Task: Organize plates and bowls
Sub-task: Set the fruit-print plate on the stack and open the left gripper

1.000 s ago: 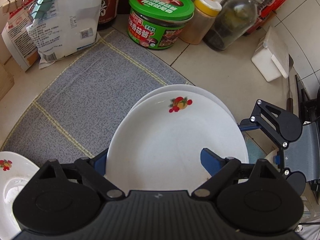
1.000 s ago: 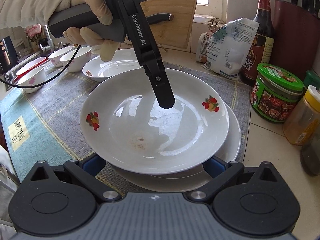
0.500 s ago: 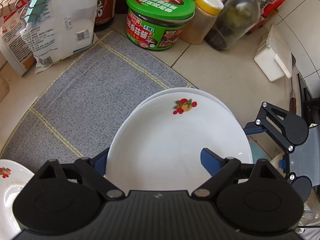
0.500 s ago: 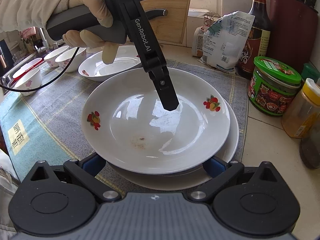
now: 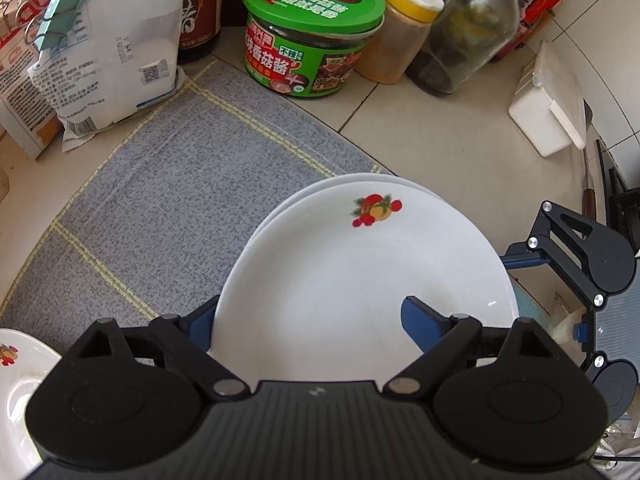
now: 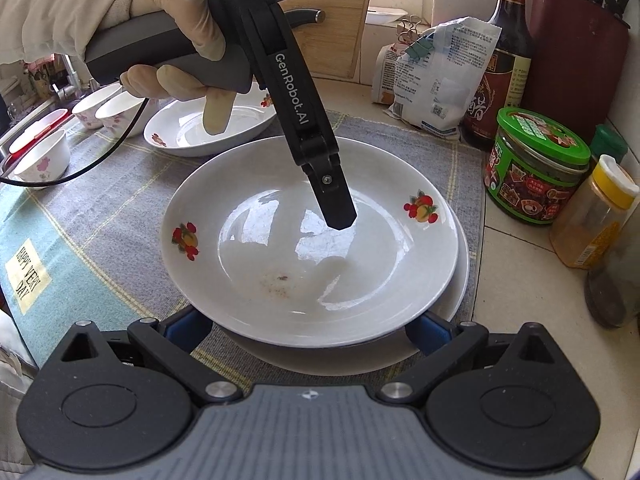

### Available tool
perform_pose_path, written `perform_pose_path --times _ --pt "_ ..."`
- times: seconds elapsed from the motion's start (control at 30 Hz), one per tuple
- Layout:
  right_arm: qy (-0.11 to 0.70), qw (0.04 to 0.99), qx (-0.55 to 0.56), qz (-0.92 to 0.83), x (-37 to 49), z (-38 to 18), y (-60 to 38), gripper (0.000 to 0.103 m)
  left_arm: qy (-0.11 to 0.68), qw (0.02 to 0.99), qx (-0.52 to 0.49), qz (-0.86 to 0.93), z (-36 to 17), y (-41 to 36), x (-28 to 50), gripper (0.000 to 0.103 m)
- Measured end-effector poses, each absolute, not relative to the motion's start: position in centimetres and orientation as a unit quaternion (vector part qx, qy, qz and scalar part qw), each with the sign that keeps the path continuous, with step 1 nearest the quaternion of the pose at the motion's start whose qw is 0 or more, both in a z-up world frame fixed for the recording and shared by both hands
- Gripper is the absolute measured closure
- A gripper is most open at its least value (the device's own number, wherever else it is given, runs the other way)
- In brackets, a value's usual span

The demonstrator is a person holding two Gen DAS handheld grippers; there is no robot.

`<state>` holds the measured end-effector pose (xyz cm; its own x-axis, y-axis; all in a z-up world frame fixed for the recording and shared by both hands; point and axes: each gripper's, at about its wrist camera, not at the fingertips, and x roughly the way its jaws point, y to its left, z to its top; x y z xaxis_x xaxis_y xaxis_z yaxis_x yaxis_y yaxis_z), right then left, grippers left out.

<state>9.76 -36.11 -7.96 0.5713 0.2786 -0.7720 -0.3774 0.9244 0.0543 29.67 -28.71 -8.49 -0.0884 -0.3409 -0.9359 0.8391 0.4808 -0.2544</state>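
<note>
a: left wrist view?
b: left gripper (image 5: 308, 316) fingers apart, astride the top plate's (image 5: 360, 280) edge, lower centre; second plate (image 5: 400, 181) under it, on the mat (image 5: 180, 200).
a: right wrist view?
b: right gripper (image 6: 312, 330) fingers apart at the plate's (image 6: 280, 280) near rim; contact unclear. bowls (image 6: 100, 112) upper left.

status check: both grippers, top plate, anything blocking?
Left gripper and right gripper straddle top plate, grip unclear. Plate sits on second plate. Green jar close by, nothing blocking.
</note>
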Motion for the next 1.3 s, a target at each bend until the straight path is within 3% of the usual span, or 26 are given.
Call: perform_pose_path --times 1.3 --pt "0.443 0.883 -0.074 0.139 9.0 -7.5 -36.0 0.000 0.567 0.658 0.222 -0.443 -7.8 -28.3 28.5 0.011"
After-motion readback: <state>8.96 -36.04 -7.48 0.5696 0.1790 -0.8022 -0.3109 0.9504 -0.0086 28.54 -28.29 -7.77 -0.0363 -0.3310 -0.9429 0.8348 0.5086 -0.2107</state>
